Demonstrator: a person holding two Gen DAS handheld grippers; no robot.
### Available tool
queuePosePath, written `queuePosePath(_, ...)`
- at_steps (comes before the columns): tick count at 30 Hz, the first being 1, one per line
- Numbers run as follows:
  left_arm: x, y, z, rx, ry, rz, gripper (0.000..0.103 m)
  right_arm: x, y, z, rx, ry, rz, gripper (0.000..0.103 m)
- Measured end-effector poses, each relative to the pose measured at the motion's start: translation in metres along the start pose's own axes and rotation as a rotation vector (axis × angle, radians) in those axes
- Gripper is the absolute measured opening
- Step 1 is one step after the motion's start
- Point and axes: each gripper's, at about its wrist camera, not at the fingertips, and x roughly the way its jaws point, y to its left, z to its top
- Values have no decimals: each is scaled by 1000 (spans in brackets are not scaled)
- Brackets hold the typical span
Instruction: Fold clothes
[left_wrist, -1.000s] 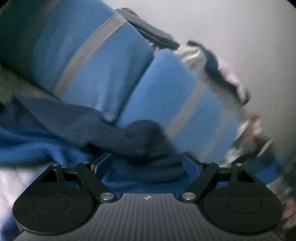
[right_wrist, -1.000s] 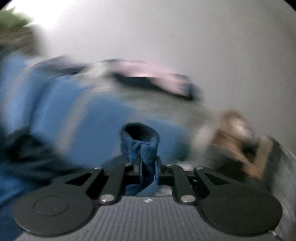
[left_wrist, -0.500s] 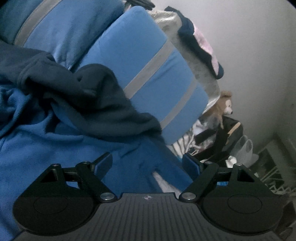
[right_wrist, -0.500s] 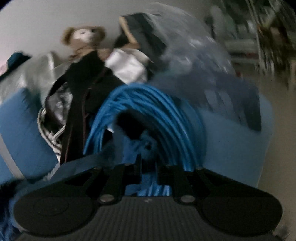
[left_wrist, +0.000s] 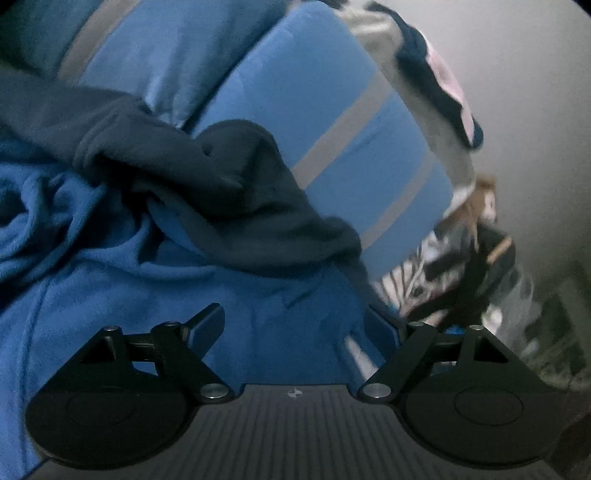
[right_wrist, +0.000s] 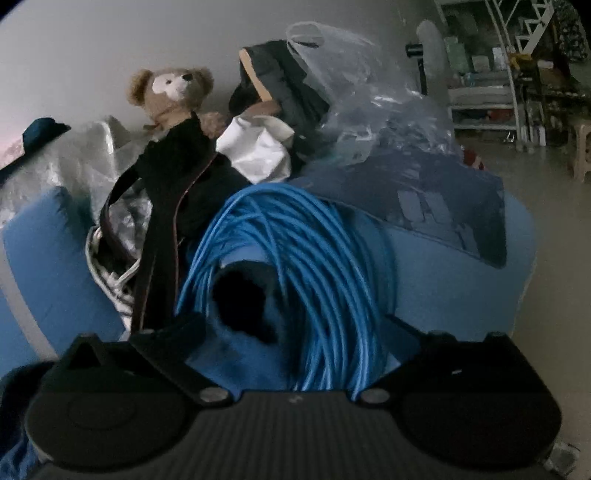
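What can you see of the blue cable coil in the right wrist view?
The blue cable coil is a thick bundle of thin, bright blue cable wound in many loose loops, standing roughly upright on edge. It sits just ahead of the right gripper, whose jaws are opening. A blue fleece cuff pokes up in front of its lower left. A dark strap hangs to its left; a blue cushion lies behind it.
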Motion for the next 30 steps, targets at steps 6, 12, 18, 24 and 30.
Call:
queuePosePath(6, -18, -8, -3, 35, 45, -35, 83, -51, 21, 10, -83, 72, 5, 103)
queuePosePath(12, -58, -8, -30, 49, 99, -5, 83, -119, 74, 25, -317, 172, 193, 103)
queuePosePath(18, -100, -10, -66, 60, 180, 88, 83, -158, 138, 11, -578, 300, 350, 103)
queuePosePath(24, -146, -24, -76, 118, 183, 144, 83, -182, 194, -29, -715, 359, 510, 103)
queuePosePath(30, -193, -74, -50, 226, 101, 171, 83, -208, 238, -30, -681, 349, 681, 103)
